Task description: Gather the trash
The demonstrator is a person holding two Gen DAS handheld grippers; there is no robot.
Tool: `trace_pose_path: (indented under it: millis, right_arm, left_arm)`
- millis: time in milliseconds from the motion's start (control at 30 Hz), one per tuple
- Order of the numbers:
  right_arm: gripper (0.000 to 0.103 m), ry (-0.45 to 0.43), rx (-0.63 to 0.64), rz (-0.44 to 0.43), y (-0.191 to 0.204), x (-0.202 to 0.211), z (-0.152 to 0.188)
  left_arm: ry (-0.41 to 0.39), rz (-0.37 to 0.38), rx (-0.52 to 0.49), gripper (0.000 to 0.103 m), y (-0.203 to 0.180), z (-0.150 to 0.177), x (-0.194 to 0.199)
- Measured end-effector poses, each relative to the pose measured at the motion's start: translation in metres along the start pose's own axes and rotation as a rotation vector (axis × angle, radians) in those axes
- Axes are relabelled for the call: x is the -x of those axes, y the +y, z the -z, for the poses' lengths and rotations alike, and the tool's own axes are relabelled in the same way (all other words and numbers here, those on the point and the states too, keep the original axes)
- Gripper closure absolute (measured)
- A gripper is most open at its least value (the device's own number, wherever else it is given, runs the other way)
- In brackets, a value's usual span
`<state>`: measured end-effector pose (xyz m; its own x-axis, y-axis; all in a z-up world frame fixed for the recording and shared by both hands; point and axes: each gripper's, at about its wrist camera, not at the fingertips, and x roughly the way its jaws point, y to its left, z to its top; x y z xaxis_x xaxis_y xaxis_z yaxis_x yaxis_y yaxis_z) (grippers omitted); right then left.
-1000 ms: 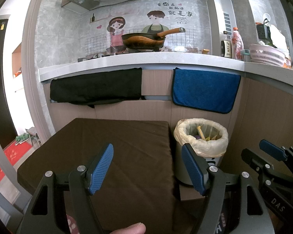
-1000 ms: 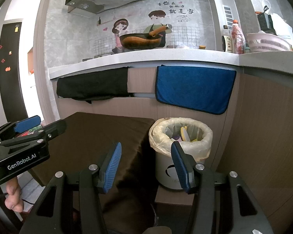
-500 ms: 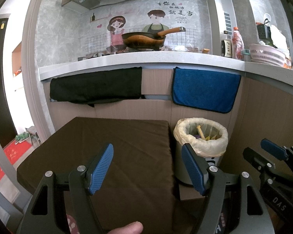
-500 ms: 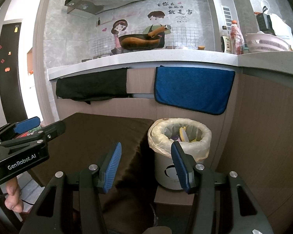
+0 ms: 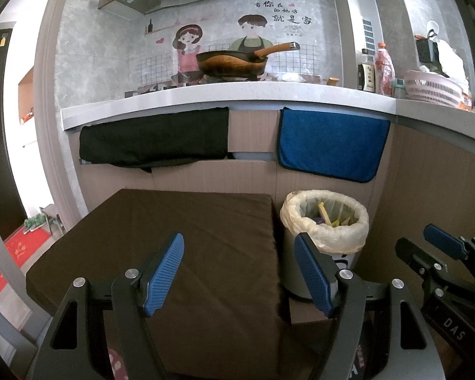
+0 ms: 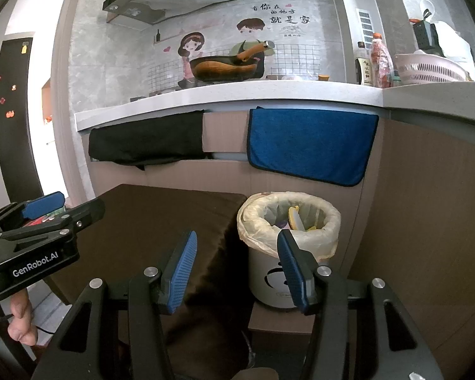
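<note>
My left gripper: jaws wide, empty | my right gripper: jaws wide, empty | lined trash bin: just beyond my right jaw tip, beside brown table

Grey tiled kitchen wall, white counter

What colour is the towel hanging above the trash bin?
Blue towel with a dark edge, clearest in the right wrist view.

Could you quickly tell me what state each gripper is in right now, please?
Left gripper: open, holding nothing.
Right gripper: open, holding nothing.
</note>
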<state>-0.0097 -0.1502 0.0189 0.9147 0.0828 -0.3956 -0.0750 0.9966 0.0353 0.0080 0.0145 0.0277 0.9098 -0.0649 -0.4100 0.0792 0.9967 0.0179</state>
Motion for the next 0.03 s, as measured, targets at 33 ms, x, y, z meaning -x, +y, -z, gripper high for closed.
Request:
trace_pose_path:
  millis: [33]
  right_arm:
    - [0.053,0.001,-0.001,0.003,0.0003,-0.0003,0.0003]
  left_arm:
    - [0.004,0.000,0.002,0.031,-0.0001,-0.0001,-0.0006]
